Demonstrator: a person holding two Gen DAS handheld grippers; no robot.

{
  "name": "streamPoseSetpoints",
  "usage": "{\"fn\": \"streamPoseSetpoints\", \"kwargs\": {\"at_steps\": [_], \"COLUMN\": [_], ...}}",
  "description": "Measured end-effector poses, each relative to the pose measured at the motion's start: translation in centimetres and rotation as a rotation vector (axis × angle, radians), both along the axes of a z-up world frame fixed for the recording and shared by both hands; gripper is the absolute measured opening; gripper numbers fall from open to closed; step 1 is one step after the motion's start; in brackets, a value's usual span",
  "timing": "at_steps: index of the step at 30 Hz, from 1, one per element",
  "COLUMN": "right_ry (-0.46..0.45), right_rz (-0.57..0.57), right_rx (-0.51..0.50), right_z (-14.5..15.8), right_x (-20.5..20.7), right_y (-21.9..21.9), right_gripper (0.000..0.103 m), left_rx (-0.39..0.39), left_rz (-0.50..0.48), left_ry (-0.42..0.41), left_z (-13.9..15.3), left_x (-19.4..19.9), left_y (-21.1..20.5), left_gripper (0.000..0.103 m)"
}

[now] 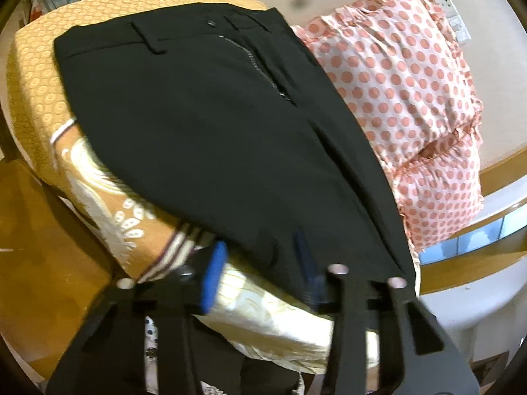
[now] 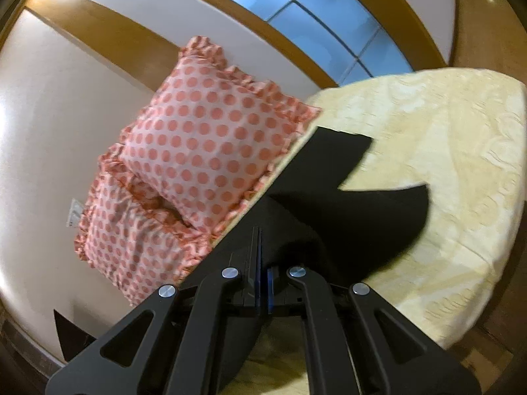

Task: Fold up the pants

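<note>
While the black pants (image 1: 210, 125) lie flat on the bed (image 1: 36, 98), waistband far from the left tool (image 1: 260, 263), its 2 fingers gape wide around the near cloth edge. Seen from the right wrist, the right tool (image 2: 262, 283) pinches the pants (image 2: 329, 210) tight beside 2 dotted pillows (image 2: 210, 144).

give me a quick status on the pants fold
Left gripper open, one finger under the pants edge. Right gripper shut on pants fabric, lifting it. Polka-dot pillows crowd the far side of the bed.
</note>
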State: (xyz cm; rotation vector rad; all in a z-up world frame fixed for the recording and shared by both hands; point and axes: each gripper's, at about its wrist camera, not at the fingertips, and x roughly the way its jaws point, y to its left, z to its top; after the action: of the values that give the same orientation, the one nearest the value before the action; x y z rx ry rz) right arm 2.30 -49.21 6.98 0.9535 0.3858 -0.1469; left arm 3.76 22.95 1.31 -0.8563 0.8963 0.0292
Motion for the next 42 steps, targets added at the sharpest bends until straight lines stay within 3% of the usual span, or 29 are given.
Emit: {"fn": "streamPoseSetpoints", "kwargs": {"at_steps": [3, 5, 8, 9, 14, 15, 16, 17, 18, 20, 21, 23, 24, 25, 27, 29, 33, 34, 36, 40, 42], "right_ry": [0.092, 0.141, 0.142, 0.118, 0.063, 0.043, 0.043, 0.064, 0.093, 0.069, 0.02, -0.009, 0.034, 0.098, 0.222, 0.312, 0.375, 0.378, 0.38, 0.329, 0.301], "right_rz": [-0.03, -0.047, -0.08, -0.085, -0.07, -0.065, -0.061, -0.059, -0.053, -0.058, -0.066, -0.1, -0.132, -0.142, -0.14, -0.129, -0.104, -0.101, -0.135, -0.305, -0.29], "right_rx": [-0.018, 0.005, 0.14, 0.188, 0.312, 0.341, 0.33, 0.301, 0.229, 0.038, -0.141, -0.399, -0.511, -0.558, -0.559, -0.481, -0.322, -0.307, -0.281, -0.338, -0.381], "right_z": [-1.4, -2.5, -4.4, -4.8, -5.9, -6.2, -6.3, -6.1, -5.1, -1.5, 1.8, 5.5, 6.2, 5.7, 3.2, 0.2, -3.1, -3.4, -3.2, -0.7, 0.6], "right_x": [-0.9, -1.2, -1.8, -1.9, -1.3, -1.0, -0.5, 0.0, 0.7, 1.0, 0.6, -0.2, -0.5, -0.5, -0.3, -0.7, -3.1, -3.6, -5.1, -7.4, -6.2], "right_y": [-0.4, -1.0, -2.8, -3.4, -5.1, -5.5, -5.8, -5.9, -5.9, -5.1, -3.8, -1.3, -0.1, 0.3, 0.1, -0.9, -1.9, -1.9, -2.6, -4.7, -5.9], "right_gripper": [0.003, 0.011, 0.037, 0.051, 0.053, 0.049, 0.023, 0.009, 0.004, 0.003, 0.003, 0.003, 0.003, 0.003, 0.004, 0.004, 0.008, 0.02, 0.033, 0.042, 0.042], "left_rx": [-0.011, -0.028, -0.004, 0.01, 0.022, 0.024, 0.026, 0.027, 0.029, 0.037, 0.043, 0.06, 0.076, 0.092, 0.107, 0.112, 0.141, 0.158, 0.233, 0.394, 0.45], "left_rz": [0.007, 0.005, 0.0, -0.001, -0.002, -0.002, -0.002, -0.002, -0.004, -0.007, -0.011, -0.016, -0.02, -0.024, -0.032, -0.041, -0.066, -0.073, -0.085, -0.076, -0.089], "left_ry": [0.006, -0.002, 0.005, 0.007, 0.008, 0.008, 0.007, 0.007, 0.008, 0.011, 0.01, 0.009, 0.007, 0.004, -0.001, -0.003, 0.011, 0.015, 0.01, -0.037, -0.078], "left_z": [-0.6, -0.9, -0.6, -0.5, -0.4, -0.3, -0.3, -0.3, -0.3, -0.2, -0.1, 0.0, 0.1, 0.1, 0.1, 0.1, 0.3, 0.5, 1.5, 4.0, 5.2], "left_x": [-0.5, -0.6, -0.6, -0.5, -0.4, -0.4, -0.4, -0.4, -0.4, -0.3, -0.3, -0.3, -0.3, -0.3, -0.3, -0.3, -0.4, -0.5, -1.1, -2.4, -2.5], "left_y": [0.8, 1.1, 0.9, 0.8, 0.5, 0.5, 0.4, 0.4, 0.4, 0.3, 0.2, -0.1, -0.3, -0.5, -0.5, -0.5, -0.4, -0.4, -0.6, -1.4, -2.4], "left_gripper": [0.013, 0.013, 0.014, 0.015, 0.019, 0.02, 0.02, 0.021, 0.021, 0.023, 0.025, 0.026, 0.027, 0.027, 0.027, 0.027, 0.03, 0.032, 0.037, 0.052, 0.061]}}
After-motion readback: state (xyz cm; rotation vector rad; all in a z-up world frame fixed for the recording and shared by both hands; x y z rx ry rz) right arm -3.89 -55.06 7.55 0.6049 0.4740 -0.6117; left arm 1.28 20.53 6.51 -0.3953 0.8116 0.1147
